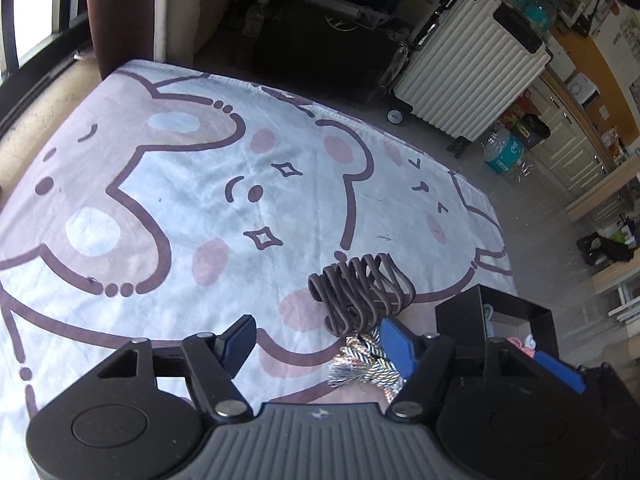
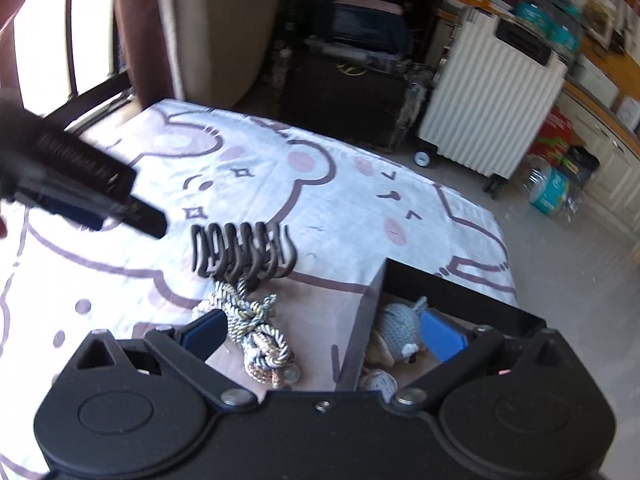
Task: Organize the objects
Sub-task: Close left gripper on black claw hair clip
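Hiding much of the braided rope bundle (image 1: 366, 364) in the left wrist view, the left hand-held gripper (image 1: 318, 342) lets only a silvery-gold tangle show at 6 o'clock beside its right blue pad; its jaws stand partly apart with nothing pressed between them. The right wrist view shows that rope (image 2: 256, 334) whole, one knotted bundle lying on the blanket (image 2: 360, 200) just at 6 o'clock of the hooks. One cluster of dark metal hooks (image 2: 242, 252) sits together; I count about seven, though the loops overlap and blur. The right hand-held gripper (image 2: 324, 334) is spread wide and empty, straddling the wall of a black box (image 2: 460, 292) at 4 o'clock. Inside, its frame cuts off one blue-grey knitted toy (image 2: 400, 328) and a pale thing below it, too hidden to name. The left one pokes in at 9 o'clock, blurred. Beyond the bed's far edge, one white ribbed suitcase (image 2: 492, 120) stands at 1 o'clock.
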A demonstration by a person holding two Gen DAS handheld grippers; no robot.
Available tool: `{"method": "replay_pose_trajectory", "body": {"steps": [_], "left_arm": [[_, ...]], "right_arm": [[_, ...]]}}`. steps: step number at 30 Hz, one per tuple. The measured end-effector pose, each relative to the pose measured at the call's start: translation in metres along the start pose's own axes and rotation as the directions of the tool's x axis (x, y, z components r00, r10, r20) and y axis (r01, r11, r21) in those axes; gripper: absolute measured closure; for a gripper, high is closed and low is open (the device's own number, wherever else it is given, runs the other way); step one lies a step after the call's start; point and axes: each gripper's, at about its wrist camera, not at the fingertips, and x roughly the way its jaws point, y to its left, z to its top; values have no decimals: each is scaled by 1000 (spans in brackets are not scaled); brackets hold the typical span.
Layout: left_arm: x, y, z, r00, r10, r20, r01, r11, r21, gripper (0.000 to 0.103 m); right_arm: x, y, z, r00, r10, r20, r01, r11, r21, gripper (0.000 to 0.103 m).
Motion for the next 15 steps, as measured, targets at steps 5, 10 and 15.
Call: {"method": "replay_pose_trajectory", "body": {"steps": [5,10,15], "left_arm": [[15,7,2,997,-78,-15,76,991,-109,46],[33,9,2,991,-130,-31,122,977,-172,54],[52,13,5,993,-109,-49,99,979,-177,58]], "right_arm": [[9,16,1,998,54,-36,-57,995,-81,9],[21,29,0,992,100,-74,-109,986,-130,14],[33,33,-5,983,136,-120,-153,978,-145,25]]}}
